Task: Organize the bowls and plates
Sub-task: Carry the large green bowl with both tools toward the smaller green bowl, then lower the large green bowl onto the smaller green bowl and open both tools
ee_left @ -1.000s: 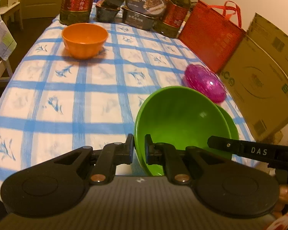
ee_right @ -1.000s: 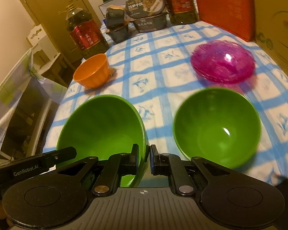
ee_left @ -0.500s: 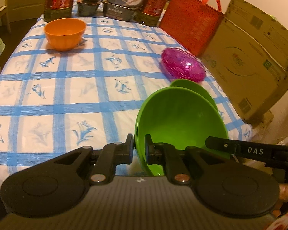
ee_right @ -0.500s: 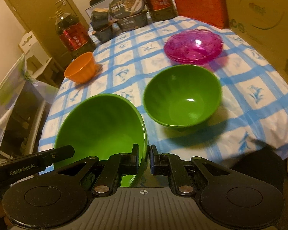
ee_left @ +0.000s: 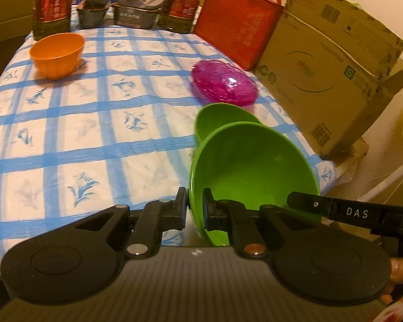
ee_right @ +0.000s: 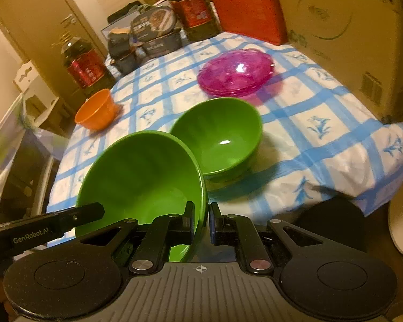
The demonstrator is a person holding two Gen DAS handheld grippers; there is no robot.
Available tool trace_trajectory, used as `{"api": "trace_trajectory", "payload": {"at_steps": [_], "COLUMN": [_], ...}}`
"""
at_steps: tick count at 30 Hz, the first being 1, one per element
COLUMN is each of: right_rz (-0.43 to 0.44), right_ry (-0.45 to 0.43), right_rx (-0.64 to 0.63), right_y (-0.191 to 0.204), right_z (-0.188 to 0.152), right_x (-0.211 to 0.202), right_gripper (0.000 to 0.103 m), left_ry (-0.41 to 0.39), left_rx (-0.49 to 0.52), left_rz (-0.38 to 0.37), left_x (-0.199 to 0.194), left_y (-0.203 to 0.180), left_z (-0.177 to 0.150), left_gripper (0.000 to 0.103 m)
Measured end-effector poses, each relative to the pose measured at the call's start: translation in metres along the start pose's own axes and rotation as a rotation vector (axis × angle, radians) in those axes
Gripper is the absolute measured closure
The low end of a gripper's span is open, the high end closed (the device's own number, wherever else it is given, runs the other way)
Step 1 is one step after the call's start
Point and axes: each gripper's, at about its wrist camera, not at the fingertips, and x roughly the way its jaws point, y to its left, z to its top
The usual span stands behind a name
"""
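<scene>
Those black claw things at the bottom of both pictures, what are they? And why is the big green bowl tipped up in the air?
Those claws are two pinching tools, and a person holds one in each hand. Each tool has a small camera looking along its fingers, so one picture comes from the left gripper and the other from the right gripper. Both are pinching the rim of the same big green bowl, one on each side, which is why it hangs tilted above the table edge. On the blue checked tablecloth sit a second green bowl, an orange bowl and a stack of pink see-through plates. At the far end stand oil bottles and food boxes, with a red bag and a cardboard box along the side.
</scene>
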Motion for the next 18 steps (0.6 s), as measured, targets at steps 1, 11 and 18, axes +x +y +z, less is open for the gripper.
{"api": "trace_trajectory", "payload": {"at_steps": [1,11,18], "right_rz": [-0.003,-0.018,-0.027], "right_ry": [-0.003,-0.034,-0.048], "right_rx": [0.005,0.044,0.053], "right_y": [-0.003,-0.019,-0.023], "right_z": [0.001,0.009,0.014], "right_x": [-0.002,-0.014,-0.017], "right_gripper": [0.092,0.092,0.092], "left_ry": [0.0,-0.001,0.0], "left_rx": [0.005,0.034,0.043], "left_rz": [-0.004,-0.032,-0.038], "left_x": [0.001,0.009,0.014], "left_y": [-0.003,-0.02,-0.027], "left_z": [0.001,0.013,0.019], "left_gripper": [0.093,0.093,0.093]}}
